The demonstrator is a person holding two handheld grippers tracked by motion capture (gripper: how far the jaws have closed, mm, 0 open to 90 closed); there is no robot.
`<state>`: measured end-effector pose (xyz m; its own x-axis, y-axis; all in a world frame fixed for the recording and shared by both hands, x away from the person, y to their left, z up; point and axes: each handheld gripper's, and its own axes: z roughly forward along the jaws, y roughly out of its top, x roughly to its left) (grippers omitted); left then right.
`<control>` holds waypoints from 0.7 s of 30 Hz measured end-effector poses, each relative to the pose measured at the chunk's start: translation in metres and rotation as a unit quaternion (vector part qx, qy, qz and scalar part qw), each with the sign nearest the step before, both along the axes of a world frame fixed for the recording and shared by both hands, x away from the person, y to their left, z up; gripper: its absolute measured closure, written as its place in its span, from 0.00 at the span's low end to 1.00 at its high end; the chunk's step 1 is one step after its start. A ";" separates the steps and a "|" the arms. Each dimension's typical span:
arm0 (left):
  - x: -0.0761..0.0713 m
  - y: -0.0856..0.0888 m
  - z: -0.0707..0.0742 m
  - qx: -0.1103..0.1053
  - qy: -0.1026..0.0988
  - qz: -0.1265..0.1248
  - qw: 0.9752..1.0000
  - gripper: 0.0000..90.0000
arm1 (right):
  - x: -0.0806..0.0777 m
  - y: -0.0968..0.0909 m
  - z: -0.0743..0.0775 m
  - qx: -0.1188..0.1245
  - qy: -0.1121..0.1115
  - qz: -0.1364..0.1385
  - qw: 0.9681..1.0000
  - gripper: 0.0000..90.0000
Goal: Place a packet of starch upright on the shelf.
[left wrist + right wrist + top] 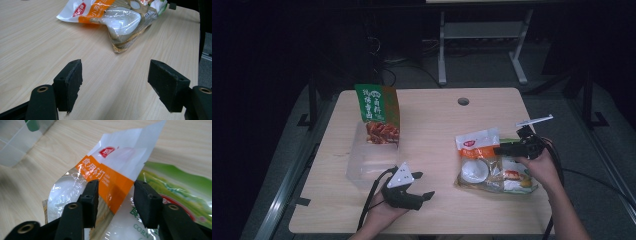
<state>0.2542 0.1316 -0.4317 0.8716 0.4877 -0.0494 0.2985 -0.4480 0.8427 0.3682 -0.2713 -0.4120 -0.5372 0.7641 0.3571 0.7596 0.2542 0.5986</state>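
On the light wooden table point(432, 125), the landmark throughout is the orange-and-white pouch point(477, 155), a clear-windowed bag of white powder with a red logo and an orange band.

Far left of that pouch a clear plastic bin point(367, 160) stands on the tabletop, and a green snack bag point(378, 114) with a picture of reddish food stands upright in the bin's far end.

Nearer the person and still left of the pouch, the left gripper point(422, 186) rests low over the table, held in the left hand point(382, 212), its grey three-cornered plate on top. Its jaws stand wide apart with nothing between them. In the left gripper view the pouch point(112, 17) lies well ahead of the black pads point(72, 82), apart from them, with bare wood in between.

The pouch itself lies flat on the right half of the table, partly over a second bag, a green-and-white corn starch bag point(518, 175), which sticks out from under its right side.

The right gripper point(504, 149), in the right hand point(539, 165), reaches in from the pouch's right. In the right gripper view the pouch's orange band point(110, 187) runs into the gap between the two pads point(91, 200), its lifted edge between them; the jaws stand partly open, and I cannot tell whether either pad touches the film. The corn starch bag point(175, 187) lies just behind the right-hand pad.
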 end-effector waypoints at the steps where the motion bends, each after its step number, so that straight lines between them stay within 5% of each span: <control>1: 0.000 0.000 0.000 0.000 0.000 0.000 1.000 0.31 | 0.001 0.002 -0.002 0.002 0.005 0.002 1.000 0.65; 8: 0.001 -0.001 -0.001 0.000 0.002 0.000 1.000 0.31 | 0.008 0.009 -0.012 -0.002 0.021 0.009 1.000 0.76; 14: 0.003 -0.002 -0.002 0.001 0.004 0.001 1.000 0.31 | 0.008 0.010 -0.010 0.011 0.020 0.016 1.000 0.97; 21: 0.003 -0.004 -0.003 0.000 0.007 -0.001 1.000 0.31 | 0.000 0.019 -0.001 0.017 0.003 0.029 0.999 1.00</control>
